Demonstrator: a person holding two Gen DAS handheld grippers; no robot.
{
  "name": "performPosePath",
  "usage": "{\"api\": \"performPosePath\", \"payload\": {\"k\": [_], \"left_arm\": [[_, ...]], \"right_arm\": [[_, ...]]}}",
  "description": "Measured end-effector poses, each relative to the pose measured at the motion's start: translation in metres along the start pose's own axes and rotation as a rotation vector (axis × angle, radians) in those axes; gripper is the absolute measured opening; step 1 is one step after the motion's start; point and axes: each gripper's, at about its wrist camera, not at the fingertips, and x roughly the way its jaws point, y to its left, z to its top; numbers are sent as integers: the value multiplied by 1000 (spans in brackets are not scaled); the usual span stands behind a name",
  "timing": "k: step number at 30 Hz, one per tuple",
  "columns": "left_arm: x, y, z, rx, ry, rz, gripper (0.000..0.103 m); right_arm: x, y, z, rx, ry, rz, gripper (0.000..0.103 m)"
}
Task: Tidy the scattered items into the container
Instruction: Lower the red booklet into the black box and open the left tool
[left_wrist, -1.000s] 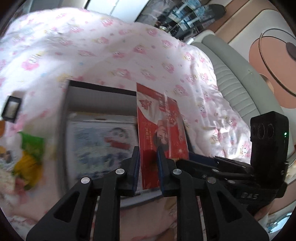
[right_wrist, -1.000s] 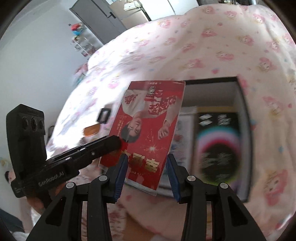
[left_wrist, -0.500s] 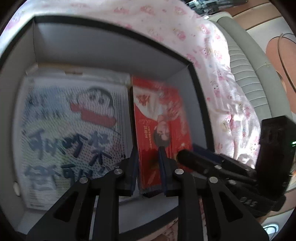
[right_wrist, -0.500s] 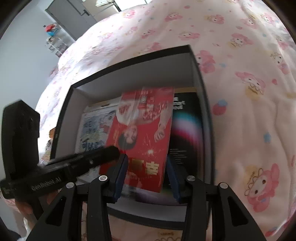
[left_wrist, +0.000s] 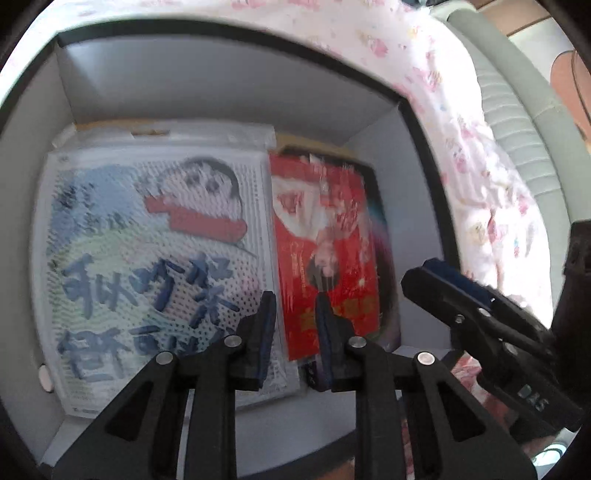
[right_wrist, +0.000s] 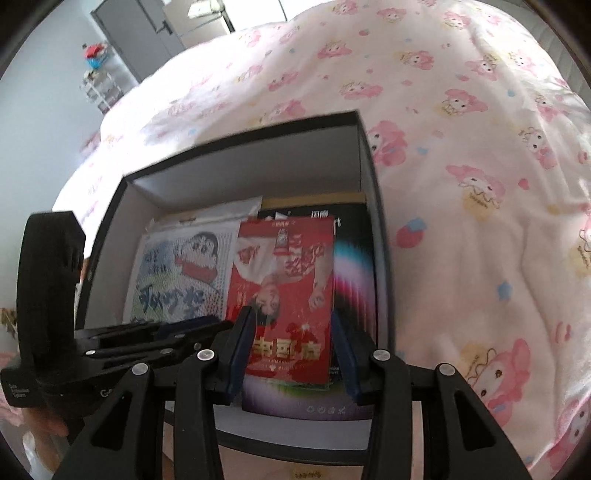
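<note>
A red packet with a portrait lies inside the black box with grey inner walls, on top of a dark glossy book. My left gripper hovers over the packet's near edge with its jaws slightly apart; the packet lies flat below them. My right gripper is open wide above the packet's near end and holds nothing. A white cartoon-printed pack fills the box's left half.
The box sits on a pink cartoon-print duvet. A grey padded headboard runs along the right in the left wrist view. A grey door and a small shelf stand far behind.
Both grippers carried the red packet from above the bed down into the box. The packet now lies flat on the dark book and the jaws have spread apart.
</note>
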Motion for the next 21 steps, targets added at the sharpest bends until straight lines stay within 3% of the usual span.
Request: {"api": "performPosePath", "payload": {"k": [3, 6, 12, 16, 21], "left_arm": [[-11, 7, 7, -55, -47, 65, 20], [-6, 8, 11, -60, -23, 176, 20], [16, -12, 12, -15, 36, 148, 20], [24, -30, 5, 44, 114, 44, 20], [6, -19, 24, 25, 48, 64, 18]], "right_arm": [[-8, -5, 1, 23, -25, 9, 38], [-8, -7, 4, 39, -39, -2, 38], [-7, -6, 4, 39, -36, -11, 38], [-5, -4, 3, 26, -24, -9, 38], [-5, -2, 12, 10, -20, 22, 38]]}}
